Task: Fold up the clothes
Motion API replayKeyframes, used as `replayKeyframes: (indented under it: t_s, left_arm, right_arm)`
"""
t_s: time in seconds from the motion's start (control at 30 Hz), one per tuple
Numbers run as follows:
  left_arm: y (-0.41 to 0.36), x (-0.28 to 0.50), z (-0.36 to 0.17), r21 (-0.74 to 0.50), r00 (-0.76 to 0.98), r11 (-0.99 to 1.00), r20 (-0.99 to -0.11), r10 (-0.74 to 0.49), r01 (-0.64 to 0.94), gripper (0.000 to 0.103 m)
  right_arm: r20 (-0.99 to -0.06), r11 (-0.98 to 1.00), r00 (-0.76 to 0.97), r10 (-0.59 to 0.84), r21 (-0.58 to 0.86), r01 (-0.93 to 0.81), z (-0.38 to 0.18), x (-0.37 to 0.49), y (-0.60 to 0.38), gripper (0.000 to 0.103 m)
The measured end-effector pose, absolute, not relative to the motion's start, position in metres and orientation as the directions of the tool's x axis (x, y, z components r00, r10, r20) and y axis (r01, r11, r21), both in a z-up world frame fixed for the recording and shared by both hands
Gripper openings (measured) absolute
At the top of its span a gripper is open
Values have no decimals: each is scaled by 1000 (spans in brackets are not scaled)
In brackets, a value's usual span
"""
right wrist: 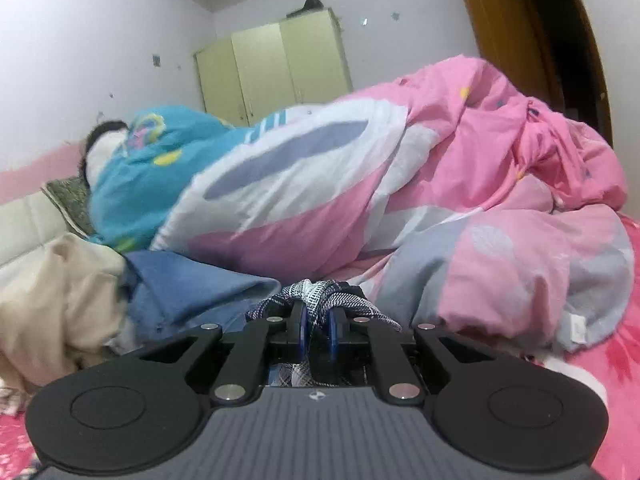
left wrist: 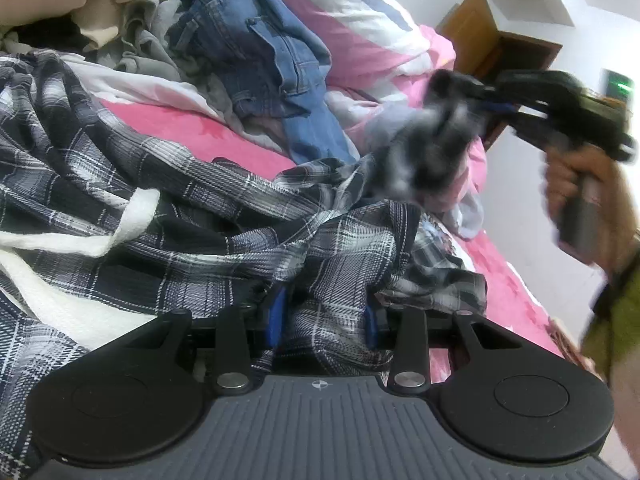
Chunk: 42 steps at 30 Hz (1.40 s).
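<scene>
Broadly, we are working over a bed (left wrist: pixel 208 128) with a pink sheet, and a big pink, white and grey duvet (right wrist: pixel 460 208) is heaped across the far side from twelve to three o'clock in the right wrist view. Next in size, the plaid shirt (left wrist: pixel 168 208) sprawls over the sheet from nine o'clock to the centre of the left wrist view. Beyond it, at twelve o'clock, lie crumpled blue jeans (left wrist: pixel 276 68) and, at eleven, a beige garment (left wrist: pixel 92 4).

Our left gripper (left wrist: pixel 324 316) sits at six o'clock, its jaws partway closed and pinching a thick bunch of the plaid cloth. Our right gripper (right wrist: pixel 318 320), blurred at two o'clock in the left view, has its jaws nearly together on a thin gather of the same shirt, lifted clear of the sheet.
</scene>
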<state>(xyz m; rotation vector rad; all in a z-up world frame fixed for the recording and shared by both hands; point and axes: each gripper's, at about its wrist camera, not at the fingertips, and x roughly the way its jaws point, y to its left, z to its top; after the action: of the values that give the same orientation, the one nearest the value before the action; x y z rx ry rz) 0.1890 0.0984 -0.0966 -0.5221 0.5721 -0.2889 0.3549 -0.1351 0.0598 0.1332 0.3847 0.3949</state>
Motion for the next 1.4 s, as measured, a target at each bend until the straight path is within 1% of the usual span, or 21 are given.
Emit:
replayKeyframes:
  t_s: [0.07, 0.17, 0.23, 0.3, 0.37, 0.4, 0.47, 0.5, 0.53, 0.6, 0.77, 0.87, 0.9, 0.97, 1.0, 1.03, 1.07, 1.13, 1.2, 1.3, 1.4]
  left_arm:
    - [98, 190, -97, -544, 805, 831, -438, -401, 117, 38]
    - [98, 191, -98, -546, 803, 829, -439, -404, 118, 38]
    - [98, 191, -98, -544, 803, 831, -439, -403, 120, 38]
    - [98, 191, -98, -542, 802, 832, -440, -404, 121, 38]
    - [98, 191, -98, -541, 801, 832, -441, -405, 123, 39]
    - [98, 192, -98, -541, 800, 832, -442, -406, 123, 40]
    - [97, 191, -97, -539, 797, 833, -444, -410, 128, 42]
    - [97, 191, -97, -536, 796, 834, -446, -410, 130, 42]
    - [96, 191, -97, -533, 796, 836, -447, -409, 130, 42]
    - [95, 190, -97, -529, 796, 839, -449, -406, 130, 42]
    - [92, 187, -95, -512, 798, 848, -450, -401, 138, 44]
    - [90, 187, -95, -499, 797, 854, -452, -400, 146, 45]
    - [89, 187, -95, -496, 797, 855, -452, -401, 148, 45]
    - [88, 186, -95, -492, 797, 857, -450, -403, 155, 44]
    - [87, 186, -95, -489, 796, 857, -447, -407, 163, 43]
    - [86, 185, -94, -484, 797, 858, -444, -411, 173, 42]
    - [85, 184, -93, -478, 797, 859, -440, -414, 183, 38]
    - [82, 179, -91, -458, 800, 864, -428, -420, 209, 36]
    - [82, 173, -87, -443, 801, 865, -414, -432, 237, 31]
    - [83, 164, -80, -428, 794, 858, -396, -461, 285, 28]
    - [85, 156, -74, -430, 778, 837, -372, -506, 339, 27]
  right_arm:
    - [-382, 931, 849, 366, 158, -330, 38, 376, -126, 12]
    - [-544, 953, 786, 294, 104, -285, -17, 406, -119, 14]
    - [-667, 960, 702, 250, 78, -268, -54, 422, -119, 26]
    - [-685, 959, 678, 267, 116, -260, -65, 419, -133, 32]
    - [-692, 954, 660, 295, 169, -248, -65, 412, -149, 46]
    - [-686, 947, 654, 320, 216, -237, -59, 405, -160, 49]
    - [-639, 913, 655, 403, 327, -244, -45, 383, -186, 50]
    - [-609, 896, 664, 433, 373, -243, -38, 369, -200, 57]
    - [-591, 888, 678, 437, 402, -222, -33, 357, -214, 71]
    - [-573, 879, 702, 423, 447, -164, -28, 335, -243, 81]
    - [-694, 825, 596, 405, 558, 89, -67, 316, -299, 82]
    - [-677, 743, 557, 482, 652, 149, -96, 317, -307, 83]
    - [-657, 734, 565, 499, 667, 127, -98, 320, -303, 83]
    - [-634, 718, 565, 528, 689, 101, -102, 325, -290, 64]
    - [-637, 717, 556, 534, 690, 103, -106, 329, -284, 39]
    - [-640, 716, 548, 538, 690, 104, -109, 332, -277, 22]
    - [-639, 724, 559, 529, 683, 96, -108, 331, -272, 18]
    - [-617, 740, 596, 514, 670, 56, -97, 324, -265, 11]
    - [-554, 756, 665, 501, 655, -24, -69, 305, -264, 10]
    - [-455, 792, 765, 455, 599, -116, -18, 264, -270, 10]
    - [-373, 825, 838, 397, 545, -148, 29, 217, -286, 10]
